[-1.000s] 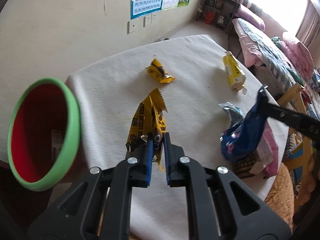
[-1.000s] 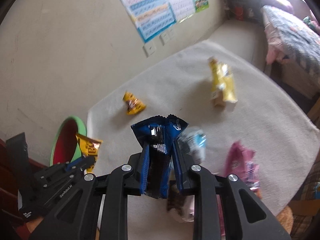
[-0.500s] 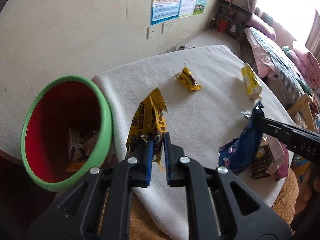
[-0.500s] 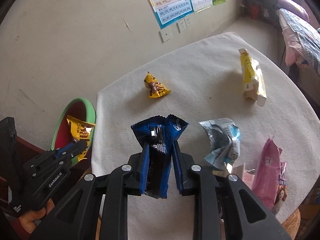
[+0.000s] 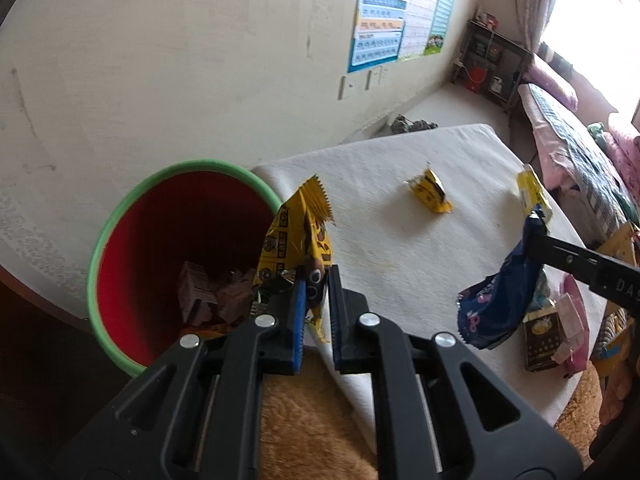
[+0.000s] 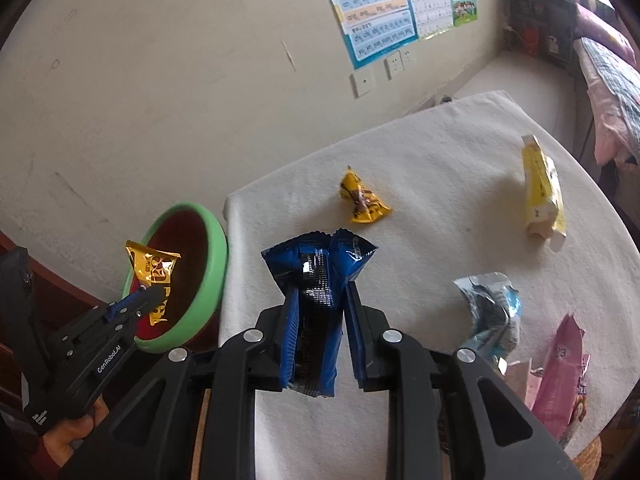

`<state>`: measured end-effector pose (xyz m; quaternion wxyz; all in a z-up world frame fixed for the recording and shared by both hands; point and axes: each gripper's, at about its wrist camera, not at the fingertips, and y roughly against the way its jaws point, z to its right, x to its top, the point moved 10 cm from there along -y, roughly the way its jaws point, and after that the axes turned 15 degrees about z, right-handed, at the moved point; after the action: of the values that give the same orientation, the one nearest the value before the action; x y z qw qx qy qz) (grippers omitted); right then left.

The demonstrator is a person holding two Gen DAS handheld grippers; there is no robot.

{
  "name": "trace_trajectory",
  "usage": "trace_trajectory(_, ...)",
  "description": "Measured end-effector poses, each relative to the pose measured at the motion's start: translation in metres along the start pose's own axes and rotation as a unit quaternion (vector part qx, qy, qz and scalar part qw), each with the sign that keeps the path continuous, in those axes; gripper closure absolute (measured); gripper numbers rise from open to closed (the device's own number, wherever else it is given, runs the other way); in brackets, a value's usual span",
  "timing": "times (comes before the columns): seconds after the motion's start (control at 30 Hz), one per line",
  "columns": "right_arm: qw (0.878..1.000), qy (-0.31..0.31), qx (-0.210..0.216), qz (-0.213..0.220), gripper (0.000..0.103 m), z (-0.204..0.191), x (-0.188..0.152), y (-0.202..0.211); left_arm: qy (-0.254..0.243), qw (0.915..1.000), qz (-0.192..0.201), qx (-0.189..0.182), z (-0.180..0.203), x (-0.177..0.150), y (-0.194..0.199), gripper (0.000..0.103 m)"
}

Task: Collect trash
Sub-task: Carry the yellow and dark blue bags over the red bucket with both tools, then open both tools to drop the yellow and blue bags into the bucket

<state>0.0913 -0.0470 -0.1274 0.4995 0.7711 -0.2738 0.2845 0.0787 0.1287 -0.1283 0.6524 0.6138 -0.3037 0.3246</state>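
Two wrappers (image 5: 298,240) (image 6: 318,276), long axes upright

The crinkled yellow foil snack wrapper (image 5: 298,236) stands upright, clamped in the left tongs (image 5: 316,304) at the rim of the green-rimmed red plastic bin (image 5: 132,220), which already contains crumpled wrappers. The dark blue glossy snack bag (image 6: 318,276) is clamped upright in the right tongs (image 6: 320,320). On the white tabletop (image 6: 440,160) lie a small crumpled yellow wrapper (image 6: 362,202), a yellow carton (image 6: 542,192), a silver-blue crumpled bag (image 6: 490,308) and a pink pouch (image 6: 560,372).
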Motion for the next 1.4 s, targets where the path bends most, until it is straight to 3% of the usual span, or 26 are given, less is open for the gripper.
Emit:
trace_trajectory(0.73,0.998,0.053,0.037,-0.001,0.080,-0.067,0.017,-0.026,0.052,0.9962,0.011,0.069,-0.089,0.004,0.000,0.093)
trace_trajectory(1.4,0.989,0.117,0.090,0.002,0.080,-0.172,0.031,-0.059,0.098,0.9919,-0.012,0.081,-0.150,-0.010,-0.011,0.093)
